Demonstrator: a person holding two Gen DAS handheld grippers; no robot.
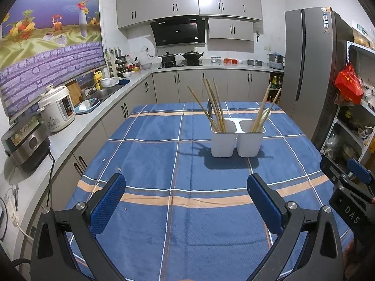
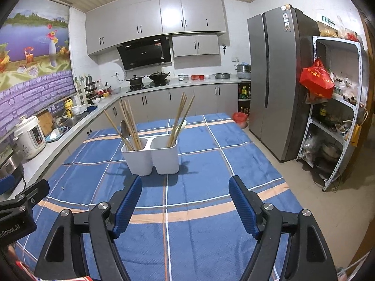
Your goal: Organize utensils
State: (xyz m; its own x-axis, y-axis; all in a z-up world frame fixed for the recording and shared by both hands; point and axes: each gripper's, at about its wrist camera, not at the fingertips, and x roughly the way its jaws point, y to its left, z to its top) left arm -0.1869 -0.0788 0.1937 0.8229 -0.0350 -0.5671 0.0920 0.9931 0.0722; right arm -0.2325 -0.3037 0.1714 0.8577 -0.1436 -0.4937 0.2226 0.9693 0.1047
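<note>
A white two-compartment utensil holder stands on the blue plaid tablecloth, chopsticks and a spoon upright inside. Left gripper and right gripper hover at six o'clock from it, jaws spread wide, gripping nothing.

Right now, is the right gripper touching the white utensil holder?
Apart. The right wrist view shows blue tablecloth between the open right gripper and the white utensil holder.
</note>
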